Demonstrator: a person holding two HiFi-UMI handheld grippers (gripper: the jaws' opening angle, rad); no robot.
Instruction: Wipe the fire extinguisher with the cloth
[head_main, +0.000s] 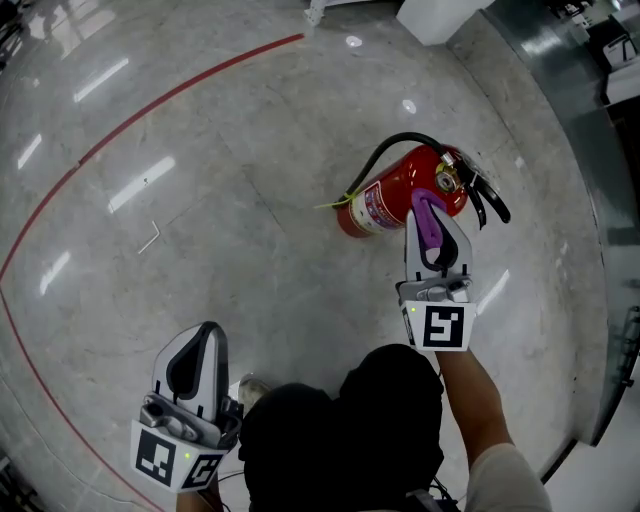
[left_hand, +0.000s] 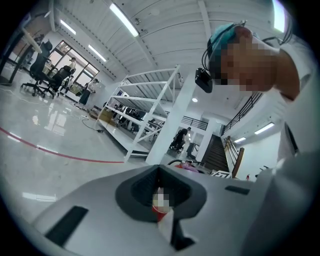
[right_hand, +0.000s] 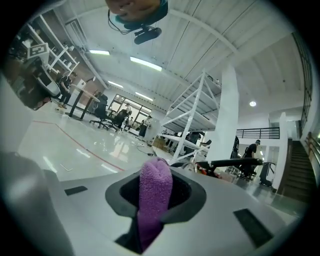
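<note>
- The left gripper (head_main: 203, 345) was nearest the head camera, low at the person's left side and well apart from the work. Its fingers were pressed together. A small red-and-white patch showed in the gap behind them in the left gripper view, and I could not tell what it was.
- The right gripper (head_main: 428, 212) reached forward with its fingers clamped on the purple cloth (head_main: 431, 228). A folded end of the cloth stood up out of the grip.
- The fire extinguisher (head_main: 395, 195) lay on its side on the polished floor (head_main: 200, 150), ahead and to the person's right, well clear of the red line (head_main: 190, 85).
- In the head view its long axis ran from lower left to upper right. The base was toward the left, and the valve head and black levers (head_main: 488, 200) toward the right. The black hose (head_main: 390, 148) arched back over the cylinder toward the base.
- The cloth's tip overlapped the cylinder near the neck in the head view. Whether it was actually touching could not be told.
- As I judged it, the cloth was in hand and brought to the valve end, so wiping was at its start or under way. Nothing on the red surface showed how much had been done, so the rest of the body toward the base probably remained.
</note>
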